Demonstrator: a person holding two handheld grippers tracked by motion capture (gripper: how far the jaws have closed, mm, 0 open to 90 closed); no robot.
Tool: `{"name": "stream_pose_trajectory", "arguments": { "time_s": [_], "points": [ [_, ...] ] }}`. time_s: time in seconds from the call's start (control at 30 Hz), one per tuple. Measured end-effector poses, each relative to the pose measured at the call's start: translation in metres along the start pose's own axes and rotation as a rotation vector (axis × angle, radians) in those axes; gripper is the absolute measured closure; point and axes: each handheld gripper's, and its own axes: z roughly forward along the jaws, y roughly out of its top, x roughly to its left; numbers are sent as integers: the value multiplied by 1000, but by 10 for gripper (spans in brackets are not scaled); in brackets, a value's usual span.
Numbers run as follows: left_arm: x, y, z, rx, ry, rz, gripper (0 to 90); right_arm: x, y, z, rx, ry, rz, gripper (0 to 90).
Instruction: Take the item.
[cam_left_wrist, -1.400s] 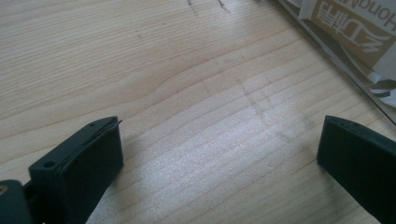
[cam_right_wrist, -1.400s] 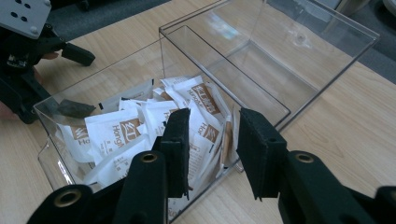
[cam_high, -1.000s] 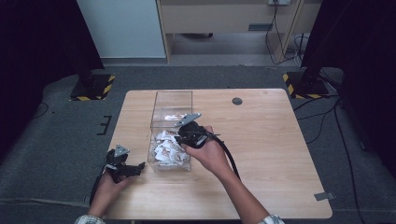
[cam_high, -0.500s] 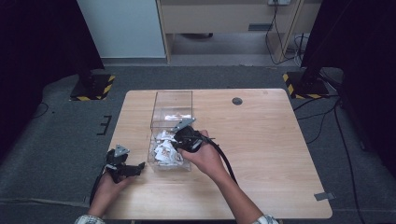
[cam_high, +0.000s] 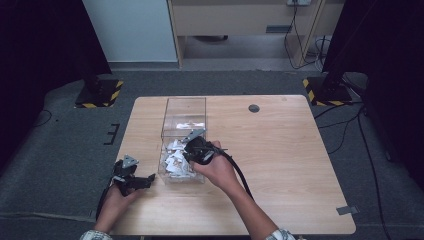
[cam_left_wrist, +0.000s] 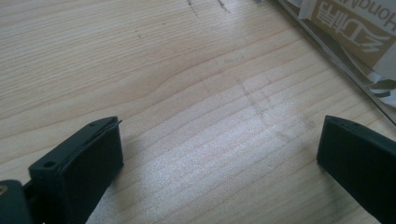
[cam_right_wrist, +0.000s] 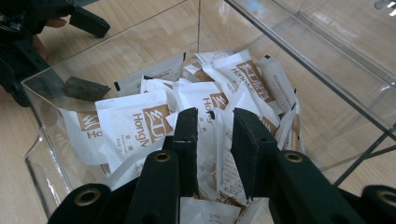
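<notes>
A clear plastic box (cam_high: 184, 101) stands on the wooden table (cam_high: 280, 150), its near half heaped with white and brown sachets (cam_high: 175, 162). My right gripper (cam_high: 185, 152) reaches down into that box from the right. In the right gripper view its jaws (cam_right_wrist: 215, 128) stand close together, pinching a white sachet (cam_right_wrist: 219, 154) from the heap (cam_right_wrist: 135, 121). My left gripper (cam_high: 146, 180) lies low on the table just left of the box, open. Its jaws (cam_left_wrist: 219, 163) stand wide apart over bare wood, and the box's wall (cam_left_wrist: 336, 53) crosses the upper right corner.
A small dark round disc (cam_high: 254, 108) is set in the table at the back, right of the box. The right gripper's cable (cam_high: 240, 172) trails back along the forearm. Black stands with yellow-striped bases (cam_high: 327, 92) flank the table on the floor.
My right gripper has moved left and down, from above the box's right rim into the sachet heap. The left gripper has stayed put.
</notes>
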Motion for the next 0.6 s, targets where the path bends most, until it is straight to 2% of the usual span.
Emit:
{"name": "stream_pose_trajectory", "arguments": {
  "time_s": [0.43, 0.6],
  "points": [
    [0, 0, 0, 0, 0, 0, 0, 0, -1, 7, 37, -23, 3, 780],
    [0, 0, 0, 0, 0, 0, 0, 0, -2, 9, 45, -26, 5, 868]
  ]
}}
